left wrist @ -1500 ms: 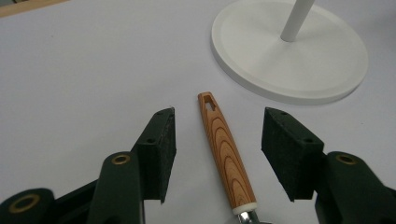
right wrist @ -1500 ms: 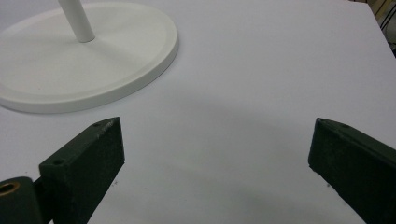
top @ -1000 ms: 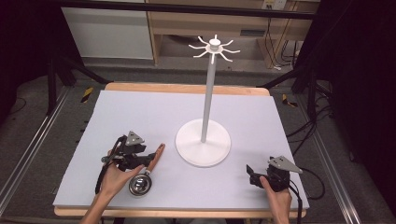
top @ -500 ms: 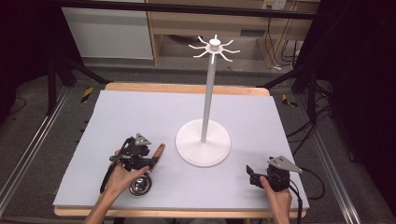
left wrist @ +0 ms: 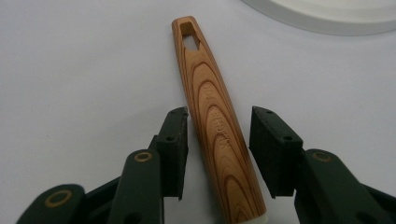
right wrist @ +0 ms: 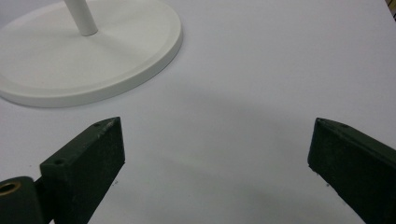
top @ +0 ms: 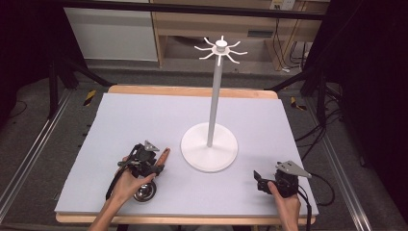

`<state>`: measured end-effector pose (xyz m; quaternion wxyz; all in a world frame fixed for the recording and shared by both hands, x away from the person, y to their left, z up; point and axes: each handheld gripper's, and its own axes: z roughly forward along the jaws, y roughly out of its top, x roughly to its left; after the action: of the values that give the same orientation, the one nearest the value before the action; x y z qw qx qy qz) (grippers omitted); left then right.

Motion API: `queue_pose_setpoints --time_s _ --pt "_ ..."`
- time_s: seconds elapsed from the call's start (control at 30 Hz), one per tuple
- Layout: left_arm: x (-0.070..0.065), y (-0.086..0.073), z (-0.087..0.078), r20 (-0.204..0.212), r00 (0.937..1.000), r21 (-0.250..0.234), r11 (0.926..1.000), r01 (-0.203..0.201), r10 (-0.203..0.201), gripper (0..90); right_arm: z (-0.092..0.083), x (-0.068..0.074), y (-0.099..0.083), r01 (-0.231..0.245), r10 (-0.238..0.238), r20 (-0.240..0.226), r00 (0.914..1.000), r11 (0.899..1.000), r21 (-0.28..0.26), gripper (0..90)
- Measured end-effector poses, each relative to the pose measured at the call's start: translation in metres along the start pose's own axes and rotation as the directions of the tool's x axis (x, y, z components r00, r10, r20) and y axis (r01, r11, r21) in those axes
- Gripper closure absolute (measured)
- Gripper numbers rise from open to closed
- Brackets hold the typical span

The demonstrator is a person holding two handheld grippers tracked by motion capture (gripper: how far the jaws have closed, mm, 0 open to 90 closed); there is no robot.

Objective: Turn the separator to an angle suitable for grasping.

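Observation:
A utensil lies on the mat at the near left, with a striped wooden handle (left wrist: pixel 201 79) that has a slot at its tip and a round metal head (top: pixel 144 193). My left gripper (top: pixel 153 163) is down over the handle. In the left gripper view my left gripper (left wrist: pixel 219 135) is open, one jaw on each side of the handle, the left jaw almost against the wood and the right one a small gap away. My right gripper (top: pixel 259 181) rests at the near right, and in its own view my right gripper (right wrist: pixel 215 154) is wide open over bare mat.
A white stand (top: pixel 209 153) with a wide round base, a tall pole and a ring of hooks at the top (top: pixel 220 48) occupies the middle of the pale mat (top: pixel 144 120). Its base (right wrist: pixel 84 56) lies just ahead of the right jaws. Dark floor and cables surround the table.
My left gripper has moved right and forward along the utensil, from beside the metal head to astride the wooden handle. The right gripper has stayed put.

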<state>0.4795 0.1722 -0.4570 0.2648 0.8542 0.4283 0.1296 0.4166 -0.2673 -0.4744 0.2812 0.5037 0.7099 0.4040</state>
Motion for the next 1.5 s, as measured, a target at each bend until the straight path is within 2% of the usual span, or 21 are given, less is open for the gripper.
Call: queue_pose_setpoints --time_s 0.27,0.33,0.57,0.67,0.73,0.9,1.0,1.23,1.4,1.47,1.5 --pt "-0.001 0.0 0.003 -0.006 0.9999 0.018 0.9998 0.009 -0.009 59.6 0.0 0.0 0.0 -0.003 0.003 -0.003 1.0 1.0 0.002 4.4" --pt "0.0 0.001 0.003 0.001 0.9998 0.03 0.9993 0.021 -0.021 59.4 0.0 0.0 0.0 -0.006 0.006 -0.006 1.0 1.0 0.002 4.5" --pt "0.0 0.002 0.004 0.005 0.9997 0.04 0.9989 0.025 -0.025 59.8 0.0 0.0 0.0 -0.005 0.005 -0.007 1.0 1.0 0.002 4.5" --pt "0.002 0.002 0.004 -0.002 0.9995 0.039 0.9987 0.032 -0.032 63.7 0.0 0.0 0.0 -0.007 0.007 -0.008 0.9999 1.0 0.003 4.5" --pt "0.004 0.002 0.003 0.006 0.9998 0.045 0.9989 0.016 -0.017 66.8 0.0 -0.001 0.0 -0.007 0.007 -0.008 0.9999 1.0 0.004 4.5" --pt "0.004 0.0 0.002 0.009 1.0 0.039 0.9992 -0.004 0.004 67.4 -0.001 -0.001 0.0 -0.015 0.015 -0.011 0.9998 1.0 0.005 4.6" --pt "0.006 -0.003 -0.003 0.031 0.9995 0.043 0.999 -0.01 0.009 68.3 -0.001 -0.003 0.0 -0.01 0.01 -0.008 0.9999 1.0 0.001 4.6" --pt "0.013 -0.015 -0.01 0.023 0.9996 0.042 0.999 -0.016 0.015 68.0 -0.001 -0.002 -0.001 -0.012 0.012 -0.01 0.9999 1.0 0.003 4.6" --pt "0.013 -0.017 -0.011 -0.007 0.9992 0.039 0.9985 -0.039 0.039 67.0 0.0 -0.002 -0.001 -0.013 0.013 -0.015 0.9998 1.0 0.01 4.6" --pt "0.011 -0.014 -0.011 -0.037 0.9971 0.049 0.9967 -0.065 0.066 63.6 0.0 -0.002 0.0 -0.012 0.013 -0.018 0.9998 1.0 0.011 4.6" --pt "0.011 -0.014 -0.011 -0.037 0.9971 0.049 0.9967 -0.065 0.066 62.2 0.0 -0.002 0.0 -0.014 0.014 -0.017 0.9997 1.0 0.011 4.6"
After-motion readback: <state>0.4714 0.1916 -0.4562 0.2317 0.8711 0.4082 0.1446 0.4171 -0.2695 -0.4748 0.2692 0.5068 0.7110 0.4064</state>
